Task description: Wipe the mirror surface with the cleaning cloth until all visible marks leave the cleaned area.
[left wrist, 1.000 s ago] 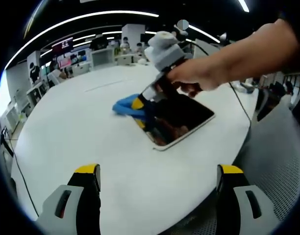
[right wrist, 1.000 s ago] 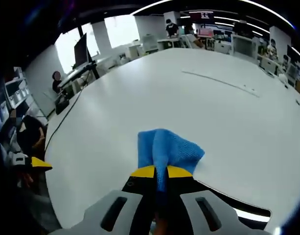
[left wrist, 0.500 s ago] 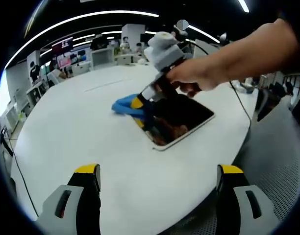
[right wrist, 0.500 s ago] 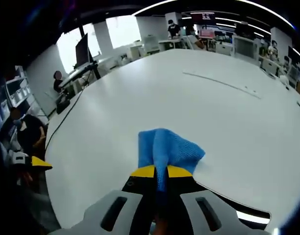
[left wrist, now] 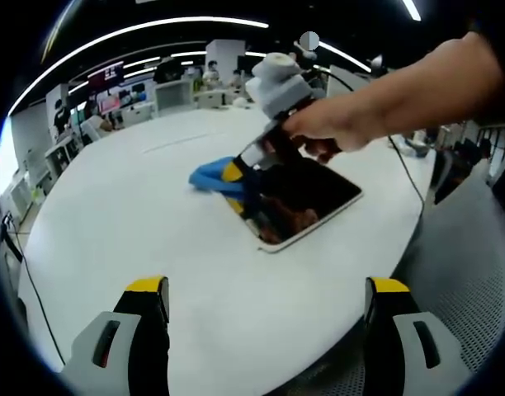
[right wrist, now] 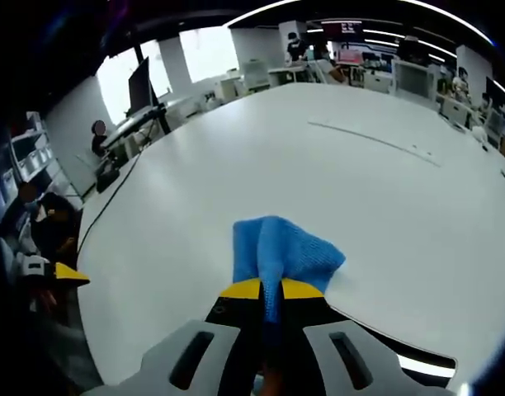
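Note:
A rectangular mirror (left wrist: 306, 202) with a pale rim lies flat on the white table (left wrist: 137, 206), its dark face showing reflections. My right gripper (left wrist: 240, 169) sits at the mirror's far-left corner, held by a person's hand (left wrist: 318, 132), and is shut on the blue cleaning cloth (left wrist: 210, 178). In the right gripper view the blue cloth (right wrist: 281, 252) fans out on the table beyond the yellow-tipped jaws of my right gripper (right wrist: 271, 289), and the mirror's edge (right wrist: 417, 359) shows at lower right. My left gripper (left wrist: 267, 290) hangs open over the table's near side, holding nothing.
The table's rounded edge (left wrist: 384, 272) runs close to the mirror on the right, with grey floor (left wrist: 467, 272) beyond. A cable (left wrist: 405, 177) trails across the table past the mirror. Desks, monitors and people (right wrist: 290, 45) fill the far room.

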Available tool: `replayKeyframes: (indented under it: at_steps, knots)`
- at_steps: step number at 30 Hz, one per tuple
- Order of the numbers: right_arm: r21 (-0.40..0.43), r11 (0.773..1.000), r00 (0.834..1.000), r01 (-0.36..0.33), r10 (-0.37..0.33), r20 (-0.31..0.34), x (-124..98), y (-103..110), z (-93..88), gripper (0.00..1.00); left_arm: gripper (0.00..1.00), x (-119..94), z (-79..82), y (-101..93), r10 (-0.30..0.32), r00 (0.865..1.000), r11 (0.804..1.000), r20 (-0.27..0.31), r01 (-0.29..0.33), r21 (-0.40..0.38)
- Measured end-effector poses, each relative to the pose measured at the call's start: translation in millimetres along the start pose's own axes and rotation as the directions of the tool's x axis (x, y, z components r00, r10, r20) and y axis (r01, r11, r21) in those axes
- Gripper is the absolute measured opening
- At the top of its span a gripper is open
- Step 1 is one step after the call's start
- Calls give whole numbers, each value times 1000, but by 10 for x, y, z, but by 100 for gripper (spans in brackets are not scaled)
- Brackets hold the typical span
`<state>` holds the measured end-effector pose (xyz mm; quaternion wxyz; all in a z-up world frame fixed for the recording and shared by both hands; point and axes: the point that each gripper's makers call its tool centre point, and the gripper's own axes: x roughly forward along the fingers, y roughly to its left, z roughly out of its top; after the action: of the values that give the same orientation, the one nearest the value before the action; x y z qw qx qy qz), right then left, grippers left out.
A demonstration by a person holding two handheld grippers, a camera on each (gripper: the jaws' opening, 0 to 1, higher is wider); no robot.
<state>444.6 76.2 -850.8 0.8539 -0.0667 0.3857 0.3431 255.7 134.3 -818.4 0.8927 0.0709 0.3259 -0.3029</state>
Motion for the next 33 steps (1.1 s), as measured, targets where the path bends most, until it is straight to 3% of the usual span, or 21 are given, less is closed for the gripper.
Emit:
replayKeyframes:
  at_steps: [33]
  knots:
    - [-1, 999, 999, 40, -40, -23, -233, -333, -174, 2, 99, 26, -35, 1, 4, 1000, 1000, -15, -4, 12]
